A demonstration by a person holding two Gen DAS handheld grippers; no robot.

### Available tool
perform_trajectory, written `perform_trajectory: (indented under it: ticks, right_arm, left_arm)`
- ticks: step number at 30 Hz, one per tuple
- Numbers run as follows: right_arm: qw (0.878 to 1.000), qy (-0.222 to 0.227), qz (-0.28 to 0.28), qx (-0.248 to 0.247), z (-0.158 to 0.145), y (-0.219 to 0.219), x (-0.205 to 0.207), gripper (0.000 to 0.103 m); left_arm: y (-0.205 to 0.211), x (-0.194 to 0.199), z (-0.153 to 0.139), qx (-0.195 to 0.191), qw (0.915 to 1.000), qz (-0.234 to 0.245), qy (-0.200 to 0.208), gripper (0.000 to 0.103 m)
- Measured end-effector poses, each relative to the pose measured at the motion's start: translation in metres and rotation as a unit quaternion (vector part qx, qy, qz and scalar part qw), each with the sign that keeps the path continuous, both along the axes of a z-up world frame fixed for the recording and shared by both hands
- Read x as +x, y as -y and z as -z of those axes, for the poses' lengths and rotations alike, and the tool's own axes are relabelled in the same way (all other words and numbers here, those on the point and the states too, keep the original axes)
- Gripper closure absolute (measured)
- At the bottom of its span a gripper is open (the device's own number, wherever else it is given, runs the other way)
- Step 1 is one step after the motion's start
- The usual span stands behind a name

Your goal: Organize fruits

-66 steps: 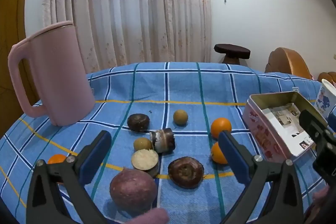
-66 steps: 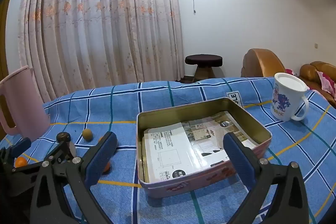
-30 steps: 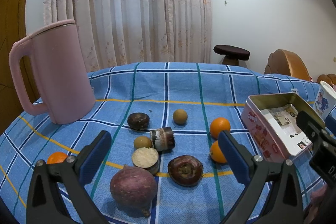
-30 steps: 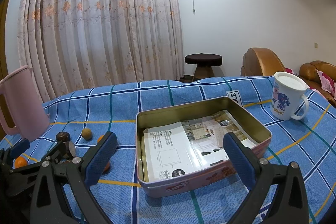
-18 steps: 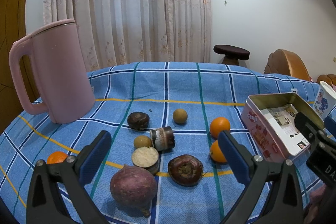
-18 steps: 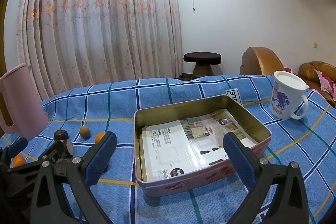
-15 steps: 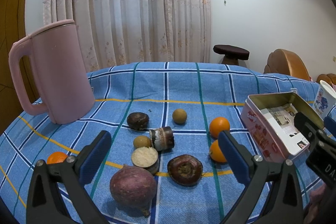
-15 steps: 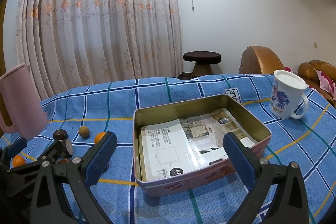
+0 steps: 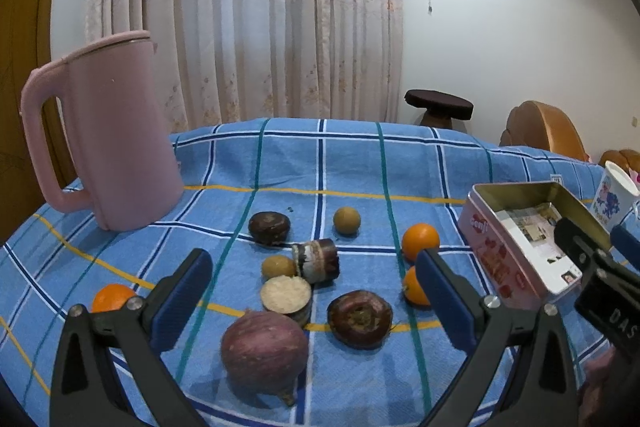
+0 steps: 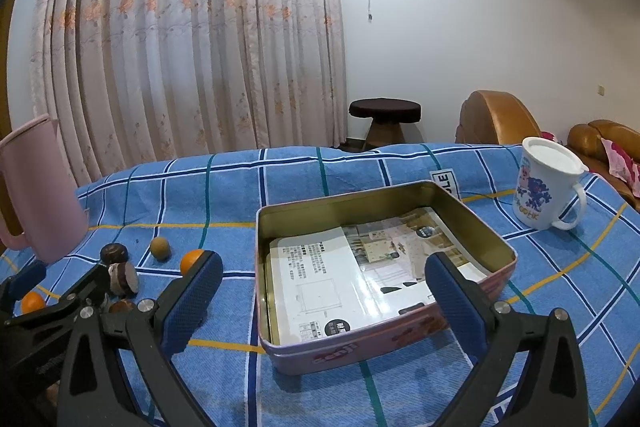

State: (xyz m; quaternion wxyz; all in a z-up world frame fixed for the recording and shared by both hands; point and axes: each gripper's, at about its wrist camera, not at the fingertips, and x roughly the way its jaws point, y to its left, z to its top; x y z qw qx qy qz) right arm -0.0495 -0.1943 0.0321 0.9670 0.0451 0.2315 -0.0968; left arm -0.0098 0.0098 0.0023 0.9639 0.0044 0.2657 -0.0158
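Fruit lies scattered on the blue checked tablecloth point(image 9: 352, 163). A large purple fruit point(image 9: 264, 349) sits nearest, between the fingers of my left gripper point(image 9: 316, 301), which is open and holds nothing. Behind it are a cut half with white flesh point(image 9: 286, 295), a dark round fruit point(image 9: 359, 318), a dark cylinder piece point(image 9: 318, 259), two small brown fruits point(image 9: 346, 221), and three oranges point(image 9: 420, 241). The open pink tin point(image 10: 384, 267) lined with paper stands right. My right gripper point(image 10: 324, 301) is open and empty, just in front of the tin.
A tall pink jug point(image 9: 108, 131) stands at the left rear of the table. A white printed mug point(image 10: 548, 183) is at the right. Beyond the table are curtains, a dark stool point(image 10: 384, 119) and brown armchairs. The left gripper's body point(image 10: 52, 303) shows in the right wrist view.
The person's fingertip that showed below the purple fruit 2.2 s ago is gone. Both grippers have shifted only slightly. The fruit has not moved.
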Motion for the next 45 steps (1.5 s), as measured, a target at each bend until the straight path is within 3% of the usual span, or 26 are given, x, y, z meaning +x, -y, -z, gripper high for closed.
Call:
perform_trajectory:
  ticks: [6,9,12,18,20,22,24,33,40,45]
  right_arm:
    - [1.0,-0.003,-0.019,0.003,0.0,-0.005,-0.001,0.001]
    - [0.999,-0.005,-0.041,0.015,0.0,-0.01,-0.003,0.001]
    - [0.996,-0.013,-0.08,0.028,-0.001,-0.023,-0.004,0.001]
    - [0.983,-0.034,-0.173,0.041,0.002,-0.068,-0.005,0.003]
    - [0.977,-0.053,-0.202,0.039,0.006,-0.087,0.0,0.016]
    - [0.968,-0.084,-0.233,0.027,0.012,-0.109,0.008,0.05]
    - [0.961,-0.113,-0.252,0.028,0.02,-0.123,0.015,0.06]
    - [0.935,-0.138,-0.321,0.067,0.027,-0.168,0.024,0.059]
    - [0.916,-0.156,-0.359,0.09,0.031,-0.19,0.026,0.058]
    - [0.917,-0.148,-0.363,0.07,0.03,-0.203,0.027,0.058]
  left_arm:
    - [-0.026,-0.014,-0.01,0.0,1.0,-0.005,0.008,0.0]
    - [-0.049,-0.022,-0.01,0.026,0.9995,-0.015,0.004,0.0]
    - [-0.076,-0.029,-0.005,0.059,0.9977,-0.031,-0.007,0.0]
    - [-0.125,-0.039,0.005,0.055,0.9963,-0.057,-0.033,0.0]
    - [-0.133,-0.036,0.009,0.06,0.9951,-0.066,-0.042,0.0]
    - [-0.135,-0.033,0.013,0.065,0.9941,-0.068,-0.055,0.0]
    - [-0.142,-0.031,0.015,0.06,0.9941,-0.06,-0.067,0.0]
    - [-0.165,-0.03,0.019,0.038,0.9937,-0.06,-0.086,0.0]
    - [-0.174,-0.032,0.017,0.049,0.9933,-0.06,-0.086,0.0]
    - [-0.179,-0.029,0.018,0.053,0.9918,-0.071,-0.092,0.0]
